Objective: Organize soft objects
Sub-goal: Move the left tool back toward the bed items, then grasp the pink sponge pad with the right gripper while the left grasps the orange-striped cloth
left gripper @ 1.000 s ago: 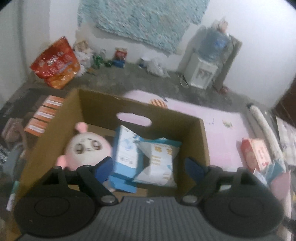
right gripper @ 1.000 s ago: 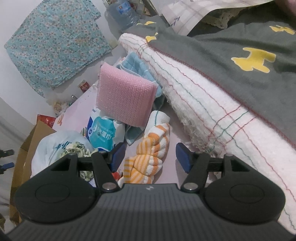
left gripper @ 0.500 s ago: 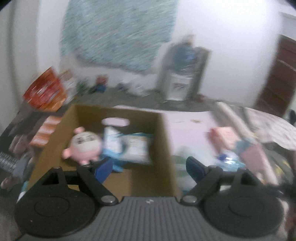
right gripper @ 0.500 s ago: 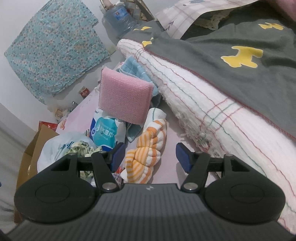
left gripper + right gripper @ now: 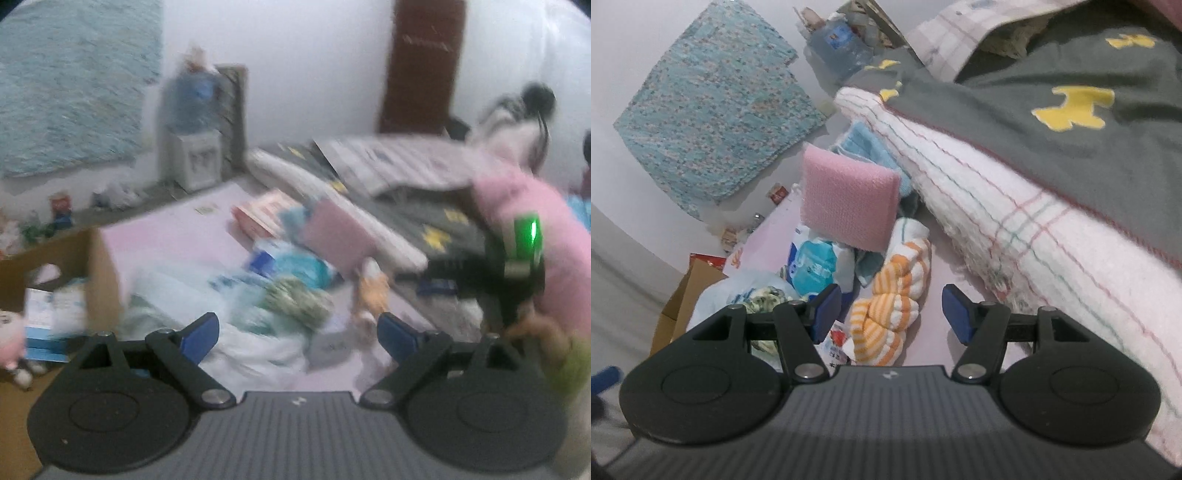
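My right gripper (image 5: 890, 314) is open and empty, just above an orange-and-white striped towel (image 5: 890, 306) on the pink mat (image 5: 934, 343). Behind it lie a pink sponge pad (image 5: 849, 203), a blue tissue pack (image 5: 816, 266) and a white plastic bag (image 5: 738, 291). My left gripper (image 5: 299, 332) is open and empty, over the white plastic bag (image 5: 236, 325) in a blurred view. The cardboard box (image 5: 99, 266) stands at its left with tissue packs (image 5: 55, 306) and a pink plush toy (image 5: 11, 339) inside. The striped towel (image 5: 369, 291) and sponge pad (image 5: 340, 236) lie ahead.
A rolled white blanket (image 5: 1015, 221) and a grey blanket with yellow shapes (image 5: 1071, 92) lie to the right. A water dispenser (image 5: 194, 147) stands by the back wall. A red box (image 5: 262, 218) lies on the mat. The person's pink sleeve (image 5: 535, 236) shows at right.
My left gripper has swung right, from over the cardboard box to over the pile on the mat. My right gripper has barely moved and stays open above the striped towel.
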Available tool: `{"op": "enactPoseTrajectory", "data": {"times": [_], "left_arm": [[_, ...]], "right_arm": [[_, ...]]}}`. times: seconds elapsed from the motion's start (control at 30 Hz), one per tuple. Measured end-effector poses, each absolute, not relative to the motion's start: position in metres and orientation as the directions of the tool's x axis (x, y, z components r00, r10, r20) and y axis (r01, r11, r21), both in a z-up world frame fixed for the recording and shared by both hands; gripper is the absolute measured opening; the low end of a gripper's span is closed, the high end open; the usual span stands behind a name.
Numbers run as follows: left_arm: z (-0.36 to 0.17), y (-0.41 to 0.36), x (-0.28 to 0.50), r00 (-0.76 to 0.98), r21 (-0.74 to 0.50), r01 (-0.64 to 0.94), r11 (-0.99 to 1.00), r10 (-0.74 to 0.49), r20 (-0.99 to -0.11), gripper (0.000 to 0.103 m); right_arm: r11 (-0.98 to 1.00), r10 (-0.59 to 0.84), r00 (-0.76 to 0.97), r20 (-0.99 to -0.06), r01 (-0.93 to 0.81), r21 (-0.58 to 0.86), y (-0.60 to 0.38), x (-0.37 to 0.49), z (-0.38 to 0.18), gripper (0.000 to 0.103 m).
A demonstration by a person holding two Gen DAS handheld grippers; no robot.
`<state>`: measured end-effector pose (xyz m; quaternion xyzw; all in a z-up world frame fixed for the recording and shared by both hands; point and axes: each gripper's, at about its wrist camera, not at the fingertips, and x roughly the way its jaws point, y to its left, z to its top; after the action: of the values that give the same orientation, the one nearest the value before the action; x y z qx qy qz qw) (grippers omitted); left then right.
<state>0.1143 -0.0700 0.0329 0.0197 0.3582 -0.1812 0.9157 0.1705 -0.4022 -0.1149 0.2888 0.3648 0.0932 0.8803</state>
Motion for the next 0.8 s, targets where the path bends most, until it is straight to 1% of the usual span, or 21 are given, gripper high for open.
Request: {"op": "enactPoseTrajectory", "data": {"times": [0.1,0.2,0.23,0.3,0.37,0.53,0.63,0.73,0.8], "left_arm": [[0.010,-0.099,0.129,0.589,-0.133,0.431,0.892,-0.390,-0.707,0.093],[-0.007,-0.125,0.140,0.559,-0.103,0.465,0.879,-0.382,-0.736,0.092],[-0.012,-0.129,0.141,0.559,-0.090,0.468,0.879,-0.374,-0.740,0.090],[-0.019,-0.138,0.149,0.548,-0.094,0.479,0.873,-0.380,-0.745,0.088],[-0.025,-0.141,0.157,0.536,-0.111,0.481,0.869,-0.392,-0.748,0.084],[-0.034,-0.141,0.171,0.524,-0.111,0.472,0.875,-0.379,-0.763,0.080],[-0.038,-0.138,0.178,0.508,-0.120,0.468,0.876,-0.378,-0.774,0.080],[-0.042,-0.134,0.180,0.505,-0.119,0.462,0.879,-0.371,-0.780,0.080],[-0.043,-0.131,0.183,0.503,-0.123,0.455,0.882,-0.368,-0.782,0.080]], "right_arm": [[0.840,0.405,0.714,-0.571,-0.045,0.540,-0.400,0.183,-0.097,0.060],[0.861,0.433,0.711,-0.554,-0.145,0.487,-0.395,0.204,-0.075,0.062],[0.867,0.441,0.710,-0.548,-0.180,0.465,-0.393,0.213,-0.069,0.062],[0.880,0.448,0.712,-0.541,-0.243,0.409,-0.387,0.234,-0.060,0.062],[0.880,0.464,0.694,-0.550,-0.292,0.374,-0.383,0.260,-0.057,0.062],[0.888,0.459,0.650,-0.605,-0.331,0.318,-0.375,0.318,-0.067,0.062],[0.868,0.494,0.584,-0.644,-0.374,0.327,-0.367,0.343,-0.081,0.062],[0.842,0.534,0.528,-0.660,-0.400,0.362,-0.362,0.355,-0.091,0.062],[0.830,0.554,0.511,-0.657,-0.400,0.389,-0.362,0.357,-0.094,0.058]]}}
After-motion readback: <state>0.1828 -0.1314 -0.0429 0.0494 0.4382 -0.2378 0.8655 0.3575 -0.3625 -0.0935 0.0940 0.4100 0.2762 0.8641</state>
